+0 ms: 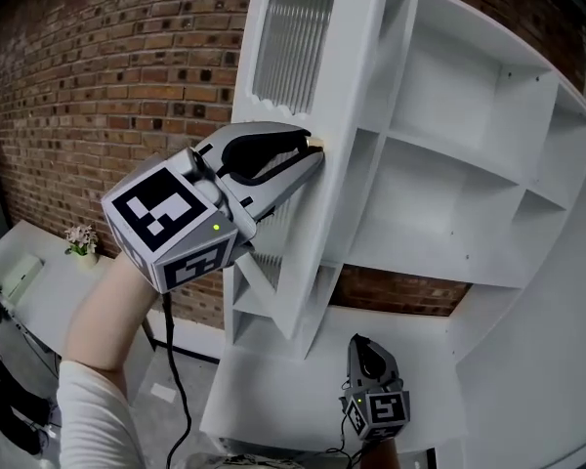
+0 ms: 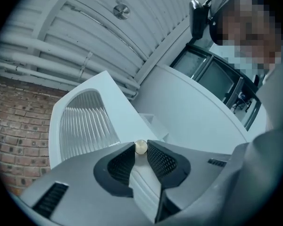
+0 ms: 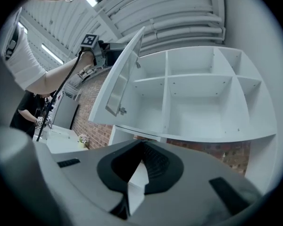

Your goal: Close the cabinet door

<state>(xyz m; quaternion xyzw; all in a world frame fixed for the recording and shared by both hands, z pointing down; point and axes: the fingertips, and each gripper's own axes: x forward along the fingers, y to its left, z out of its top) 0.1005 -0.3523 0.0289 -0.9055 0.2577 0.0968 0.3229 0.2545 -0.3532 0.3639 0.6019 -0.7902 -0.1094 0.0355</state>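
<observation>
My left claw (image 1: pixel 311 150) pinches the small knob (image 2: pixel 140 147) on the open cabinet door (image 1: pixel 356 76). My right claw (image 1: pixel 364 352) hangs clenched, empty, nearer.

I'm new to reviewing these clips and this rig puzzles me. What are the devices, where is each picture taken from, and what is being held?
No robot: a person holds a two-jaw gripper in each hand, and the marker cubes belong to them. The head view comes from a camera on the person's head; the other two cameras ride on the grippers, looking along their jaws. The left gripper is up at the open door of a white cabinet, jaws shut on the door's round knob. The right gripper sits low, jaws together, holding nothing. Nothing shows on the shelves.
</observation>
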